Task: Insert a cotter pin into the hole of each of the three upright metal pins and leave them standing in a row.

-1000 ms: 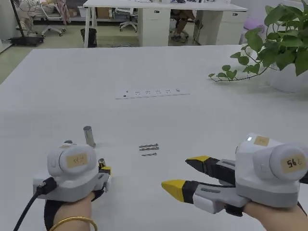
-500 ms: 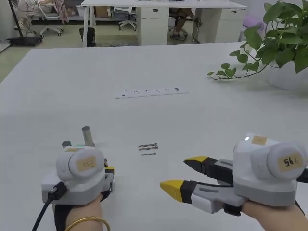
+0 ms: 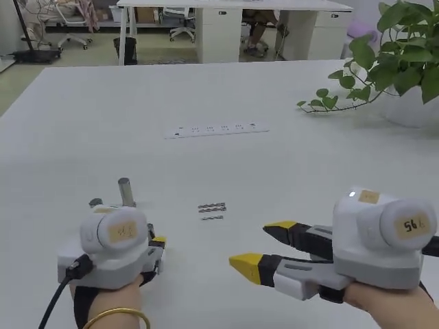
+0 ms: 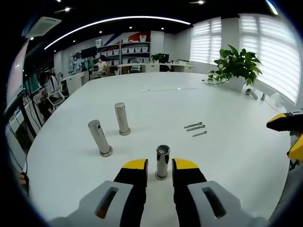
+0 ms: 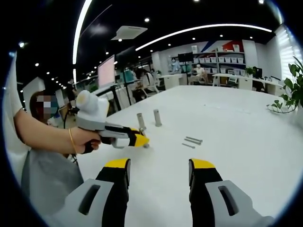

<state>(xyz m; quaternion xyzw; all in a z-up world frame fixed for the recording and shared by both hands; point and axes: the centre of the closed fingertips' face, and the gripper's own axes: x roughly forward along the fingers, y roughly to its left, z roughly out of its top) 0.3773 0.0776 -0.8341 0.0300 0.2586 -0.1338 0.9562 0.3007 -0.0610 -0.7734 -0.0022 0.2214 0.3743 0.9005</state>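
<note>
— how are the hands holding the two grippers?

— one hand is holding the left gripper [image 4: 160, 166] low over the near part of the desk [image 3: 274, 164], with its jaws pointing forward and roughly level. the jaws are standing slightly spread on either side of the nearest metal pin [image 4: 162, 158]. a thin gap is showing beside the pin, so they are bracketing it and not pinching it. the other hand is holding the right gripper [image 3: 263, 247] over bare desk well off to the right, angling it toward the left one. its jaws are gaping wide with nothing between them.

— and how many pieces are sitting out?

— three metal pins are standing upright on the desk. the nearest one is standing between the left jaws, a second metal pin [image 4: 100, 137] is standing farther out to its left, and a third metal pin [image 4: 122, 118] is standing just beyond that. three cotter pins [image 4: 195, 126] are lying flat, close together, apart from the upright pins and out ahead between the two grippers.
</note>
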